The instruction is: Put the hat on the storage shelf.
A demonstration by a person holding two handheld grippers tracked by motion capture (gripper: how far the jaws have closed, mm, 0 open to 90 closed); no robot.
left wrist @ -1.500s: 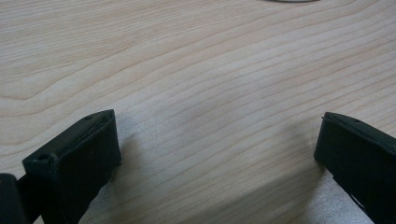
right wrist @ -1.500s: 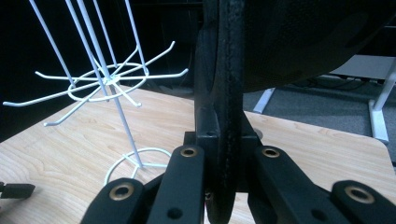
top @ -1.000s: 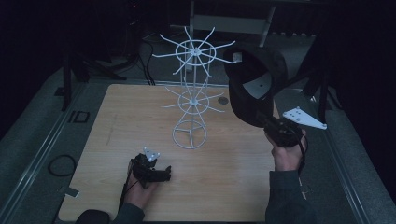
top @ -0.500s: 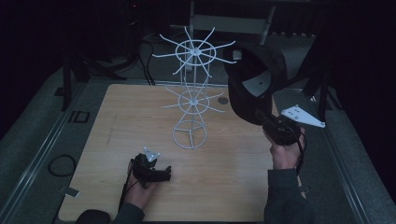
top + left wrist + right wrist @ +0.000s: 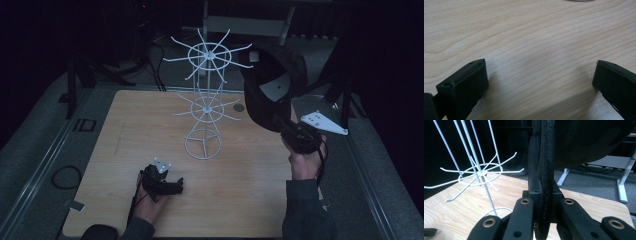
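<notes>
A white wire rack (image 5: 206, 100) with two tiers of spokes stands at the middle of the wooden table (image 5: 125, 135). My right gripper (image 5: 285, 127) is raised to the right of the rack and shut on the brim of a black cap (image 5: 272, 85), which it holds up close to the top tier. In the right gripper view the brim (image 5: 545, 170) stands edge-on between the jaws of that gripper (image 5: 545, 195), with the rack (image 5: 480, 172) at the left. My left gripper (image 5: 172, 186) rests on the table near the front edge. Its jaws stand wide apart over bare wood (image 5: 540, 77).
A small dark round disc (image 5: 239, 107) lies on the table just right of the rack. A cable loop (image 5: 65, 176) lies on the grey floor left of the table. White desk legs (image 5: 624, 182) stand beyond the table's far side.
</notes>
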